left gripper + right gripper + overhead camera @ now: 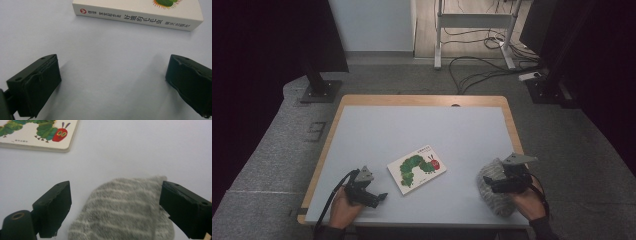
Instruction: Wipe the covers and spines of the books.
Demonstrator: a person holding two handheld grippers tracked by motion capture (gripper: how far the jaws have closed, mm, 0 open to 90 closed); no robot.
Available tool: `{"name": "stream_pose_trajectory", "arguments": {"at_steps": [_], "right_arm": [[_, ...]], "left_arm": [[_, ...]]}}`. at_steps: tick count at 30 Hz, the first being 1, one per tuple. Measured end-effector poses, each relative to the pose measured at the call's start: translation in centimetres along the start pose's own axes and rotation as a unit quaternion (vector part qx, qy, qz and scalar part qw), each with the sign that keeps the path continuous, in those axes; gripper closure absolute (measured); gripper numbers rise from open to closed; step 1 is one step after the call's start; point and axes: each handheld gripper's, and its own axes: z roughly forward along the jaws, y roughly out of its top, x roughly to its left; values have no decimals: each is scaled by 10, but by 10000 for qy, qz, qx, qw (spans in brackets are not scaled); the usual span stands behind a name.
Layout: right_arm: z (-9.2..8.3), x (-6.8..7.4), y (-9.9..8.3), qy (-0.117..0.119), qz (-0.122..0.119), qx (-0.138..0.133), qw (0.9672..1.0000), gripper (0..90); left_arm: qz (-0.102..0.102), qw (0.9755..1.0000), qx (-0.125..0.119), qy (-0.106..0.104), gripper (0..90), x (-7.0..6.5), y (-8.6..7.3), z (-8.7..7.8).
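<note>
In the high view the right gripper (507, 176) is hanging just over the grey sock (493, 189) near the table's (412, 125) right front corner, its jaws spread and gripping nothing, while the left gripper (371, 192) is resting left of the book (417, 169), jaws also apart. The sock is lying close to the edge — a careless nudge could be pushing it off. The gripper and hand are covering part of the sock.

In the left gripper view the jaws are standing wide around bare table, the book (140, 15) lying ahead and cut off at the top; a sweep forward could be shoving it askew.

In the right gripper view the jaws are flanking the sock (122, 210) without pressing it — a loose pinch could be catching one layer only, letting it sag. The sock's near end is running out of frame
</note>
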Motion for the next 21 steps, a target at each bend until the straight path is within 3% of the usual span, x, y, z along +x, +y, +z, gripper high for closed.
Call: {"name": "stream_pose_trajectory", "arguments": {"at_steps": [12,21], "right_arm": [[25,22,31,196,-170,-149,9996,5],[48,35,48,346,-335,-136,9987,0]], "left_arm": [[2,10000,2,0,0,0,0,0],[8,10000,7,1,0,0,0,0]]}}
